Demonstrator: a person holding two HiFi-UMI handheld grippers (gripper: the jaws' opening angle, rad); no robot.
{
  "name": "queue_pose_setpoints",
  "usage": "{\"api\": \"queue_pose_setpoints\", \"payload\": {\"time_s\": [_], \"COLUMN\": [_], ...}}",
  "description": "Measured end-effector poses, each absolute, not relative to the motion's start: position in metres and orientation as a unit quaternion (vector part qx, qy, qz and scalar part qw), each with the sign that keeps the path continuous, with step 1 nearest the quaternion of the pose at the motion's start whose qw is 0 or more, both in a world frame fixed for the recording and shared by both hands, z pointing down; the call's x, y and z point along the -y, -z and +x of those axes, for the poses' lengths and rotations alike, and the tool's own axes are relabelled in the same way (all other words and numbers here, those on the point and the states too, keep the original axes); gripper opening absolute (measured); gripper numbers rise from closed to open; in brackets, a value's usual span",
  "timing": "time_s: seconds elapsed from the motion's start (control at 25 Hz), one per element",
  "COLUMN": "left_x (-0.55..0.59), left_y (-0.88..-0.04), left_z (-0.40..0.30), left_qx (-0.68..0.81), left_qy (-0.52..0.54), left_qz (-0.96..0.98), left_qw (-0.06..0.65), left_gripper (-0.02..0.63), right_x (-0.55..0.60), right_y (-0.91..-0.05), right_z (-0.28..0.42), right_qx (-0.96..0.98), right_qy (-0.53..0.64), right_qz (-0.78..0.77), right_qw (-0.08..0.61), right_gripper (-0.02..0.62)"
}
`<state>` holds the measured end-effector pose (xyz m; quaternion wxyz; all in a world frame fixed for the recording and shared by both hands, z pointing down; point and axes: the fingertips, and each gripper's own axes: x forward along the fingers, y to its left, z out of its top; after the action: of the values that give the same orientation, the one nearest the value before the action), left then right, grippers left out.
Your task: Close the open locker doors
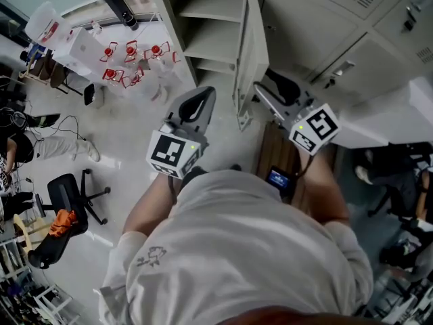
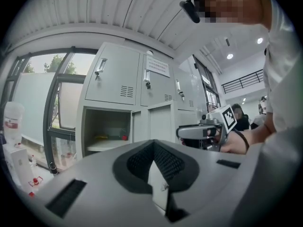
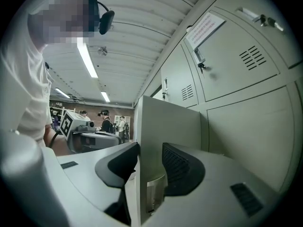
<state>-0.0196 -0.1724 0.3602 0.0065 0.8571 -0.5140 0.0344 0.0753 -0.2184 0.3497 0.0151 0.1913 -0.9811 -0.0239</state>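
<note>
The open locker (image 1: pixel 211 19) shows its shelves at the top of the head view. Its grey door (image 1: pixel 246 53) stands out edge-on towards me. My right gripper (image 1: pixel 270 95) reaches level to that door. In the right gripper view the door's (image 3: pixel 165 122) free edge sits between the jaws of the right gripper (image 3: pixel 150 148), which stand wide, and the pads do not press it. My left gripper (image 1: pixel 205 99) hovers left of the door, facing the open compartment (image 2: pixel 106 131). The left gripper (image 2: pixel 154 144) has its tips together with nothing held.
Closed grey lockers (image 1: pixel 352 53) run to the right of the open one and above it (image 2: pixel 111 74). On the floor to the left are a white table with red items (image 1: pixel 135 59) and a black office chair (image 1: pixel 64 202). People stand in the room behind (image 3: pixel 105 122).
</note>
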Motion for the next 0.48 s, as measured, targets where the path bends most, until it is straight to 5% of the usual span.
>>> {"api": "queue_pose_setpoints", "payload": {"time_s": [0.48], "left_x": [0.191], "left_y": [-0.353], "left_z": [-0.087], "left_qx": [0.521], "left_qy": [-0.031], "left_qz": [0.853], "left_qw": [0.001], "left_gripper": [-0.005], "right_x": [0.217], "right_y": [-0.349], "right_z": [-0.009], "right_qx": [0.979], "right_qy": [0.005], "right_qz": [0.205], "right_qw": [0.023], "right_gripper": [0.144]}}
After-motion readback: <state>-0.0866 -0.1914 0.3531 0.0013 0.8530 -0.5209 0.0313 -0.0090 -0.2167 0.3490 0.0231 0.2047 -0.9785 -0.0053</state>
